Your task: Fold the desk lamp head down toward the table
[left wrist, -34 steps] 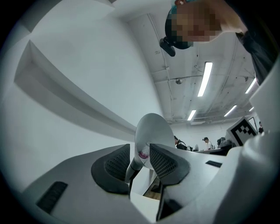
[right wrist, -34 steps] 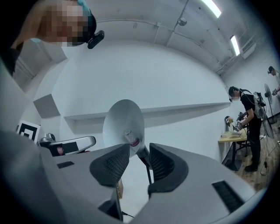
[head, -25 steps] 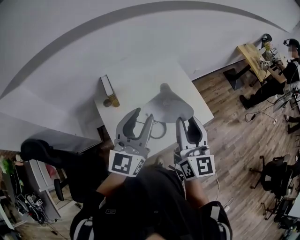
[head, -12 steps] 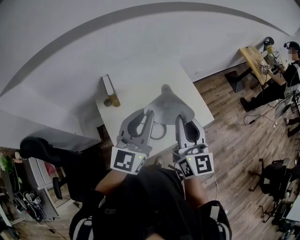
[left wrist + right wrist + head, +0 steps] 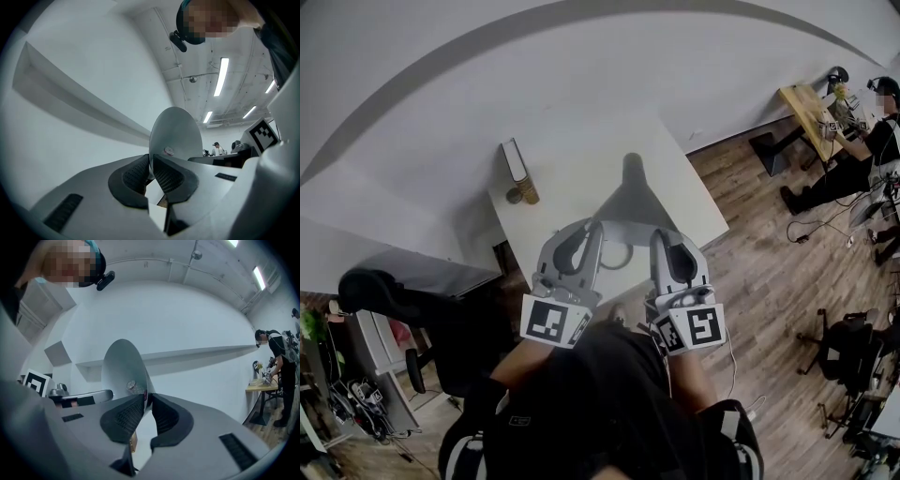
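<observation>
Over the white table [image 5: 572, 155], the grey lamp head [image 5: 630, 199] runs its long axis from the narrow far neck to the wide rim facing the person. It seems a thin, stiff, light shell, best held at the rim. The left gripper [image 5: 593, 228] and the right gripper [image 5: 660, 236] have just been closing and now clamp that rim, one each side.

Inspection of my rig, as seen remotely. The left claw [image 5: 592, 226] and right claw [image 5: 663, 236] are of matching build, with pale grey moulded shells and curved jaws lined by black ribbed pads [image 5: 169, 178]. Each carries a white cube [image 5: 553, 322] printed with black square markers. Black slotted insets [image 5: 63, 213] mark the shells. The wearer has dark clothing [image 5: 600, 403], pale shoulder patches [image 5: 733, 424] and a black head camera [image 5: 178, 41].
</observation>
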Demonstrator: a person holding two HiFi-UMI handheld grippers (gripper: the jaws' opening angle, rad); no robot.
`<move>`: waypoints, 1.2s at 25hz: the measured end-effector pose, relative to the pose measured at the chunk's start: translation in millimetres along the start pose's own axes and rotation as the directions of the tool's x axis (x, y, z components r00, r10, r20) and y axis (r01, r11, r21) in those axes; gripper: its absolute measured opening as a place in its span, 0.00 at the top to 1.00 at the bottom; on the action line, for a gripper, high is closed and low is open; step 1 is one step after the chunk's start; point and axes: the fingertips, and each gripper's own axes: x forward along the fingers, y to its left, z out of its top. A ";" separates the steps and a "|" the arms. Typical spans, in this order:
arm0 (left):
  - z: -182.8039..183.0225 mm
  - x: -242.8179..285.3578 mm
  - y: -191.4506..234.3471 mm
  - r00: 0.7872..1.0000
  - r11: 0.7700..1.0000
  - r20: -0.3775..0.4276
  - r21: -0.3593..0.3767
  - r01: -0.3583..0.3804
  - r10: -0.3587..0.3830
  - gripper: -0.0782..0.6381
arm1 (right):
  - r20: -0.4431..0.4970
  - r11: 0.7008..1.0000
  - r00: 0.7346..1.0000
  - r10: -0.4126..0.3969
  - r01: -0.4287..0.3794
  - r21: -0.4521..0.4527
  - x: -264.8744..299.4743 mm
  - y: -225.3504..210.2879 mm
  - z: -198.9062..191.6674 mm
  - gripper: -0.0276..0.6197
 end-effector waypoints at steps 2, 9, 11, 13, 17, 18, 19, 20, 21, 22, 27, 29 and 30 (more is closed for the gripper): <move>-3.2 -2.6 -0.3 1.000 1.000 -0.007 -0.011 -0.002 0.002 0.82 | -0.008 1.000 1.000 0.001 -0.001 -0.001 -2.2 0.4 -3.2 0.86; -14.1 -10.4 -1.8 1.000 1.000 -0.026 -0.022 -0.009 0.009 0.83 | -0.020 1.000 1.000 -0.002 0.002 0.006 -8.1 1.1 -14.7 0.87; -17.8 -12.8 -2.8 0.999 1.000 -0.030 -0.020 -0.011 0.011 0.83 | -0.027 1.000 1.000 -0.002 0.002 0.008 -10.4 1.0 -18.5 0.87; -22.9 -14.6 -2.3 0.999 1.000 -0.036 -0.022 -0.015 0.014 0.84 | -0.035 1.000 0.999 -0.002 0.003 0.009 -11.2 0.7 -23.3 0.88; -33.5 -19.9 -0.6 0.999 0.999 -0.034 -0.043 -0.018 0.016 0.84 | -0.044 1.000 0.999 -0.002 0.002 -0.007 -13.2 1.6 -33.1 0.89; -37.2 -21.2 -0.4 0.999 0.999 -0.036 -0.044 -0.018 0.016 0.85 | -0.051 1.000 0.999 -0.004 0.003 -0.015 -14.1 1.6 -36.7 0.89; -41.8 -22.6 0.0 0.999 0.999 -0.042 -0.042 -0.018 0.016 0.85 | -0.060 1.000 0.998 -0.005 0.003 -0.022 -14.9 1.2 -41.3 0.89; -47.3 -24.1 0.3 0.999 0.999 -0.051 -0.039 -0.018 0.016 0.85 | -0.072 1.000 0.997 -0.006 0.004 -0.026 -15.6 0.7 -46.4 0.89; -53.0 -25.7 0.6 0.998 0.999 -0.061 -0.033 -0.018 0.016 0.85 | -0.083 1.000 0.997 -0.006 0.004 -0.029 -16.3 0.3 -51.6 0.90; -58.1 -27.1 0.8 0.998 1.000 -0.069 -0.025 -0.016 0.014 0.85 | -0.092 0.999 0.996 -0.007 0.004 -0.032 -16.9 -0.1 -56.2 0.90; -72.5 -26.4 1.4 0.998 1.000 -0.053 -0.011 -0.028 0.027 0.85 | -0.109 0.998 0.994 -0.018 0.012 -0.056 -16.1 -4.3 -73.8 0.91; -78.1 -26.0 1.8 0.998 1.000 -0.051 -0.003 -0.030 0.029 0.85 | -0.116 0.998 0.993 -0.021 0.014 -0.062 -15.7 -5.9 -79.7 0.91; -80.7 -26.0 2.1 0.998 1.000 -0.053 0.003 -0.029 0.029 0.85 | -0.119 0.998 0.993 -0.022 0.014 -0.069 -15.5 -6.3 -82.3 0.91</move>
